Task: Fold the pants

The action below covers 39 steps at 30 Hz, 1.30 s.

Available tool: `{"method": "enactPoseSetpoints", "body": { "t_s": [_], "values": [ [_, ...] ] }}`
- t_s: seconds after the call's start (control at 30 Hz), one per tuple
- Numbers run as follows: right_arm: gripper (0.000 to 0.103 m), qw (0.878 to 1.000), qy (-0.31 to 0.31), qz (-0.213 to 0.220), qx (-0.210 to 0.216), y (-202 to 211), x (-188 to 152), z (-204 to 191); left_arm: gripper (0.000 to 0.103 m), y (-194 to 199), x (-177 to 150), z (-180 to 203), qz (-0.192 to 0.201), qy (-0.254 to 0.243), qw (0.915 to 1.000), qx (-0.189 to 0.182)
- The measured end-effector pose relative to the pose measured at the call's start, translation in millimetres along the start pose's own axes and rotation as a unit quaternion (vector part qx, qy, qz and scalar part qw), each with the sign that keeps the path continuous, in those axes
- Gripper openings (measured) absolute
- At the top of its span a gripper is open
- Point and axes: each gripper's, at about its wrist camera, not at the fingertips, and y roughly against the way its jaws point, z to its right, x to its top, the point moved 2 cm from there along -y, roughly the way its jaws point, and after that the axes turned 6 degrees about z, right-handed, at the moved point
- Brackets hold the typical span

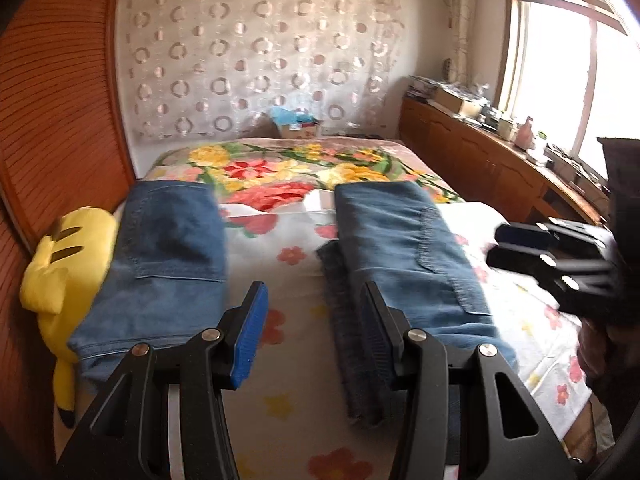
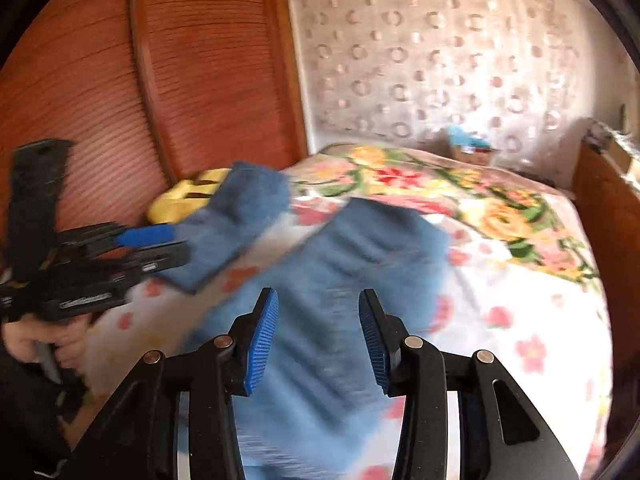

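Note:
Two folded blue jeans lie side by side on the flowered bed sheet (image 1: 288, 400). One pair (image 1: 168, 256) is on the left, the other (image 1: 408, 248) on the right with a dark grey strip of cloth (image 1: 344, 320) along its left edge. My left gripper (image 1: 314, 292) hovers open over the bare sheet between them, holding nothing. My right gripper (image 2: 318, 296) is open above the right pair (image 2: 340, 264), which is blurred; its pads do not press the cloth. The right gripper (image 1: 520, 244) also shows at the right edge of the left wrist view. A hand holds the left gripper (image 2: 160, 248) beside the other pair (image 2: 240, 216).
A yellow plush toy (image 1: 64, 264) lies against the ribbed wooden wardrobe door (image 1: 60, 100) at the bed's left. A bright floral blanket (image 1: 304, 168) covers the far half of the bed. A cardboard box (image 1: 298, 126) stands at the head, and a cluttered wooden cabinet (image 1: 480, 160) runs under the window on the right.

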Motion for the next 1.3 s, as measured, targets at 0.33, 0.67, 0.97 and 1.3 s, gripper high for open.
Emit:
{"method": "enactPoseSetpoints", "body": {
  "t_s": [0.33, 0.67, 0.97, 1.3],
  "values": [
    [0.052, 0.999, -0.008, -0.042, -0.023, -78, 14, 36, 0.049, -42, -29, 32, -0.072, -0.039, 0.9966, -0.01],
    [0.066, 0.995, -0.062, -0.071, 0.028, -135, 26, 77, 0.049, -49, -65, 20, -0.088, -0.006, 0.9959, -0.016],
    [0.07, 0.987, -0.107, -0.096, 0.072, -147, 16, 90, 0.049, -48, -66, 25, -0.087, -0.006, 0.996, -0.02],
    [0.047, 0.979, -0.14, -0.106, 0.099, -160, 12, 101, 0.049, -47, -70, 21, -0.076, 0.009, 0.9967, -0.027]
  ]
}}
